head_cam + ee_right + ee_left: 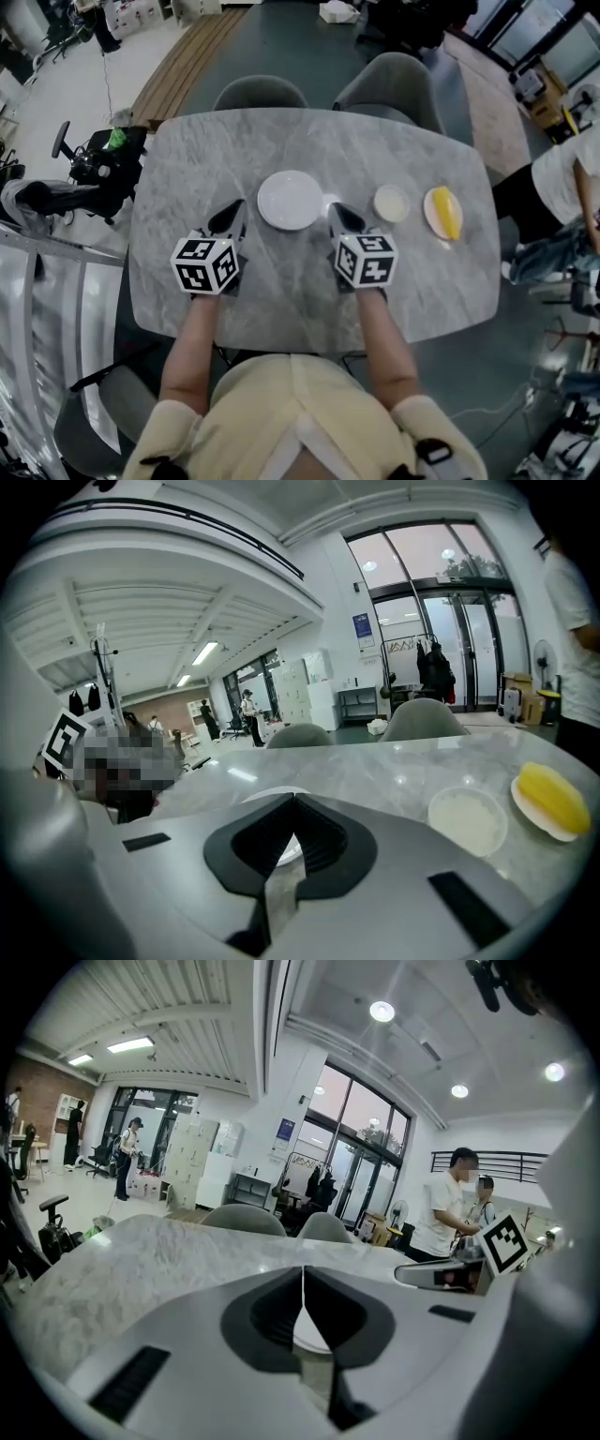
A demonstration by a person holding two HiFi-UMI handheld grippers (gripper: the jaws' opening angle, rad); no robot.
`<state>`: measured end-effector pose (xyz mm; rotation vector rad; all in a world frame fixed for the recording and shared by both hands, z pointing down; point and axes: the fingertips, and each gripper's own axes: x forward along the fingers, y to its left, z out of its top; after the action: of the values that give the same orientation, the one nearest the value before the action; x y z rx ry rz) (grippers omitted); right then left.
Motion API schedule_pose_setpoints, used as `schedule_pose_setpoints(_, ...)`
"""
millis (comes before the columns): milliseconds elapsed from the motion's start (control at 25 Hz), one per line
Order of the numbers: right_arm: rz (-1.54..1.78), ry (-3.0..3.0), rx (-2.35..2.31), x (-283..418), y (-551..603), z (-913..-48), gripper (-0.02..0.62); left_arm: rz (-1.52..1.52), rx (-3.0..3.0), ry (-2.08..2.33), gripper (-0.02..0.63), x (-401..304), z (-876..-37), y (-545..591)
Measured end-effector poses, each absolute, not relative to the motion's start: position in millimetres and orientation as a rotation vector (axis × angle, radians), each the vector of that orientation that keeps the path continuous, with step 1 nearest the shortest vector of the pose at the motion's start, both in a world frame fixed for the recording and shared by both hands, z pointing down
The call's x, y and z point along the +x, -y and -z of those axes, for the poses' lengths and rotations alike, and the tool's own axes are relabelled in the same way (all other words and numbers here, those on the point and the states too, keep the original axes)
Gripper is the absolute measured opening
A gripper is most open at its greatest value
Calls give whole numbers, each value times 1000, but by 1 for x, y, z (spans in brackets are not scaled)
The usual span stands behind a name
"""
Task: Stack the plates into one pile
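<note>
The large white plate (291, 200) is lying flat on the middle of the grey table (216, 150), with the small white plate (391, 202) just beside it to the right and the yellow plate (442, 213) next along, all three apart from one another in a row. They are looking stiff, glazed and probably slippery and breakable, light enough for one gripper each. A rim is likely the only place offering a hold, since each plate is sitting flush on the stone; a jaw would need to be sliding under the edge. Whether the yellow is that plate's own face or something lying on it, I cannot tell; if it is loose, it would be getting in the way of stacking.

The left gripper (234, 214) is hovering just beside the large plate's left edge with its jaws pressed together on nothing. The right gripper (337, 214) is hanging between the large and small plates, jaws likewise together and empty. Both would have to be spreading before any grasp.

Nothing else is lying on the table. Two grey chairs (260, 92) are standing at the far side, and a person (562, 178) is standing off to the right, clear of the plates.
</note>
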<state>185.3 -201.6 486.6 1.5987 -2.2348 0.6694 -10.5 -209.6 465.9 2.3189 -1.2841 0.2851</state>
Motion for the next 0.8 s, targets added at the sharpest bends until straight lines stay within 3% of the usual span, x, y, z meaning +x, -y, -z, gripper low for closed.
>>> schedule_pose_setpoints(800,-701,2215,1655,202,155,-477,3,-306,2320,1291,8,-7,-459,176)
